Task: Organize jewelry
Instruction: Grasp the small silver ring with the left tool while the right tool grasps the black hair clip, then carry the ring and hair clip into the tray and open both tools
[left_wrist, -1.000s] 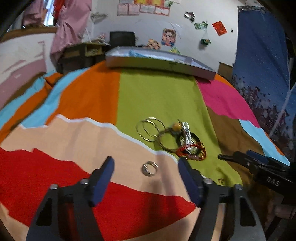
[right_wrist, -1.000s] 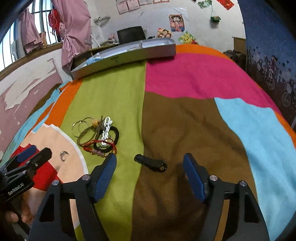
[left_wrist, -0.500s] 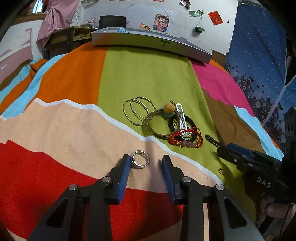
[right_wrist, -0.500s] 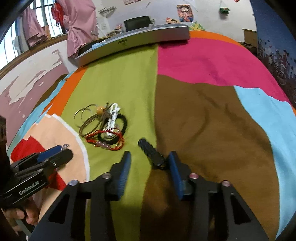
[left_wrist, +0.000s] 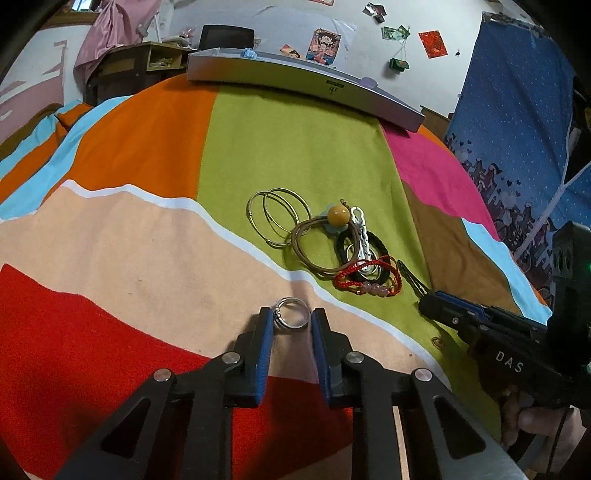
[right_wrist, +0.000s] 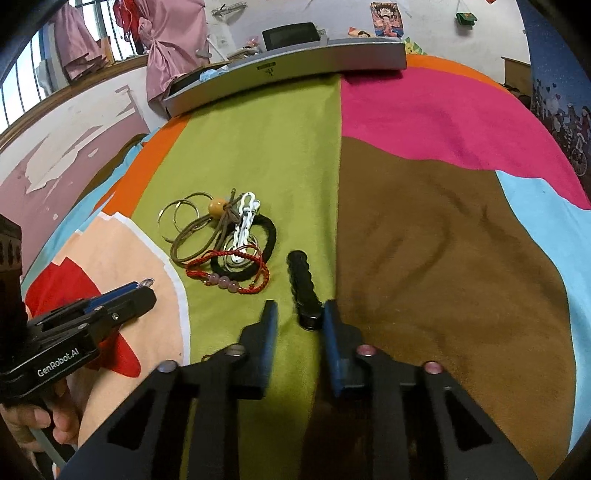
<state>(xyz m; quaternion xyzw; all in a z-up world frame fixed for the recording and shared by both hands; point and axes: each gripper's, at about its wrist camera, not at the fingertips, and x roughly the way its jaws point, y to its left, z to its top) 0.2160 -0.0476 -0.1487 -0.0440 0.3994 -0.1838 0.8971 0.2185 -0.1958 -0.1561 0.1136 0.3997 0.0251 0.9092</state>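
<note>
A silver ring (left_wrist: 291, 316) lies on the peach part of the cloth, between the fingertips of my left gripper (left_wrist: 292, 318), which is shut on it. A black wavy hair clip (right_wrist: 303, 288) lies on the green cloth; my right gripper (right_wrist: 300, 318) has its jaws narrowly apart around the clip's near end, the right finger touching it. A pile of jewelry (left_wrist: 332, 240) sits on the green: thin metal hoops, a brown cord with an amber bead, a white clip, a black hair tie, a red bracelet. The pile also shows in the right wrist view (right_wrist: 225, 240).
A long grey tray (left_wrist: 303, 83) lies across the far edge of the colourful cloth, also in the right wrist view (right_wrist: 288, 68). A dark desk and a chair stand behind it. A blue curtain hangs at the right.
Both grippers have moved forward and closed in. The left one went from wide open to shut on the ring. The right one narrowed around the black clip's near end.
</note>
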